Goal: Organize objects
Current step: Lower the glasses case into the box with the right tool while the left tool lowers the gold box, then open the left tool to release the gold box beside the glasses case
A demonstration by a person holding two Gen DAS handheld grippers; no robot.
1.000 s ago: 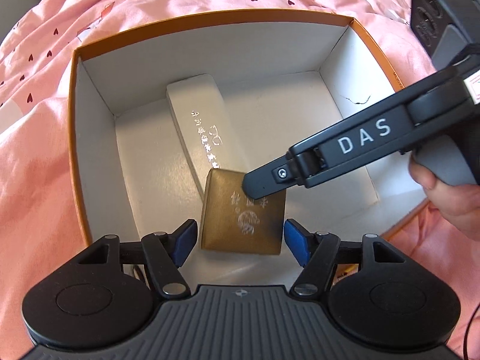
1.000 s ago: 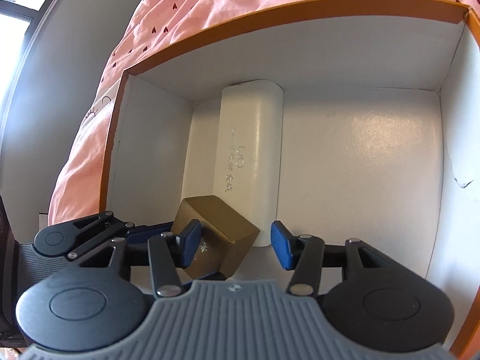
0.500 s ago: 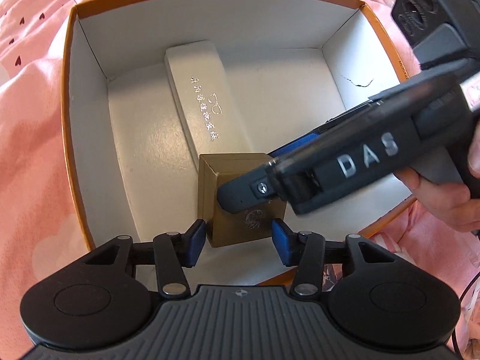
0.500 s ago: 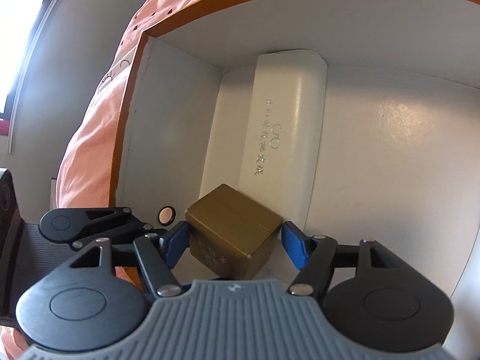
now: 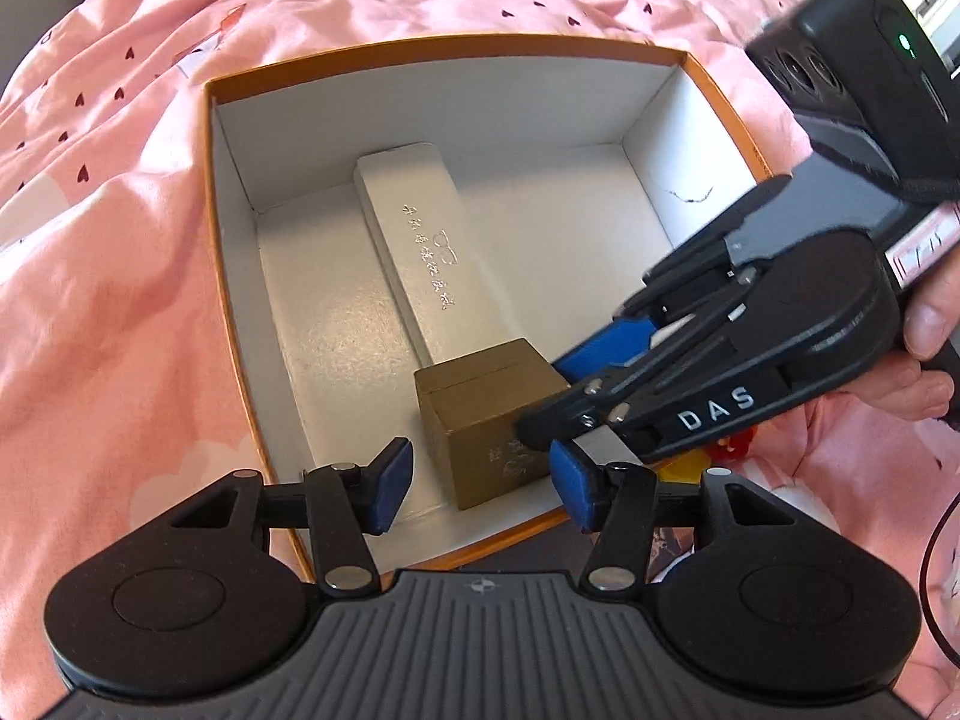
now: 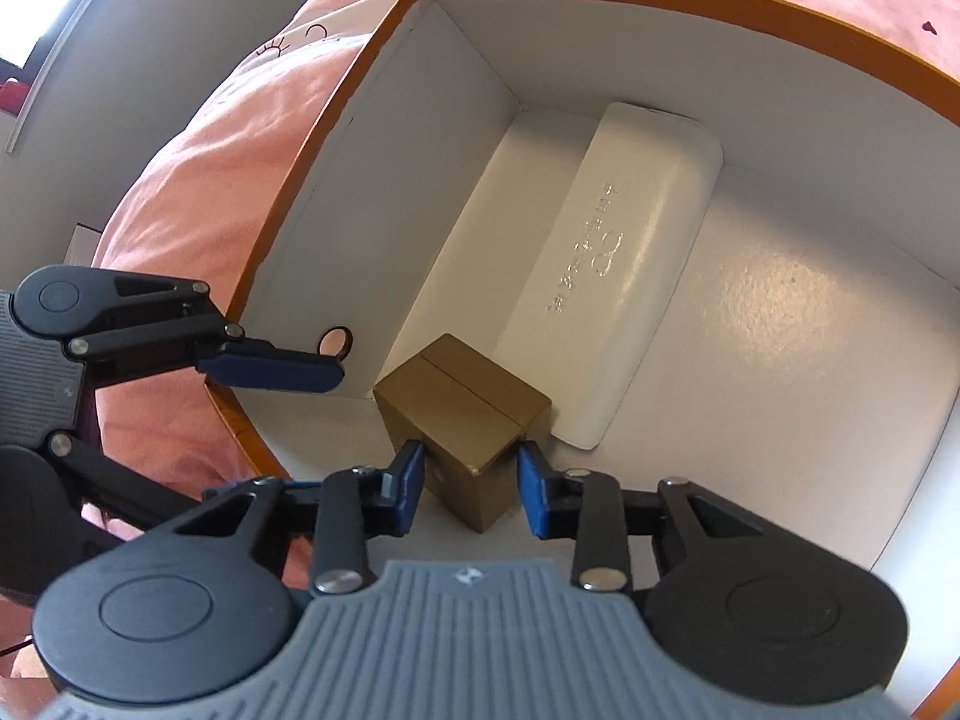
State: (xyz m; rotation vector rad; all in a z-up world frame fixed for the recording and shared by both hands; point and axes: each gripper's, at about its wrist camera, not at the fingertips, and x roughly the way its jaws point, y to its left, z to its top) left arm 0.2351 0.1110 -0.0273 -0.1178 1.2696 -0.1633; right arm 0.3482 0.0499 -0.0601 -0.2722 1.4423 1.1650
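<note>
An orange box [image 5: 211,192] with a white inside lies on a pink bedcover. In it a long white case [image 5: 420,252] [image 6: 612,276] lies lengthwise. A small gold box [image 5: 492,414] [image 6: 462,420] stands at the case's near end. My right gripper [image 6: 471,487] [image 5: 552,393] straddles the gold box's near corner. Its jaws are closing and the blue pads [image 6: 409,483] touch the box's sides. My left gripper [image 5: 480,492] hangs over the orange box's near wall. Its jaws are opening and clear of the gold box, with one of its fingers [image 6: 270,367] beside the orange wall.
The pink heart-print bedcover [image 5: 120,276] surrounds the box on all sides. A hand [image 5: 927,354] holds the right gripper's handle at the right edge. A small red and yellow thing [image 5: 735,444] lies just outside the box's near right wall. A grey wall [image 6: 120,72] rises behind the bed.
My right gripper has rolled and its pads have closed in onto the gold box. My left gripper has drawn back and up, its pads off the box. The once tilted box now stands flat.
</note>
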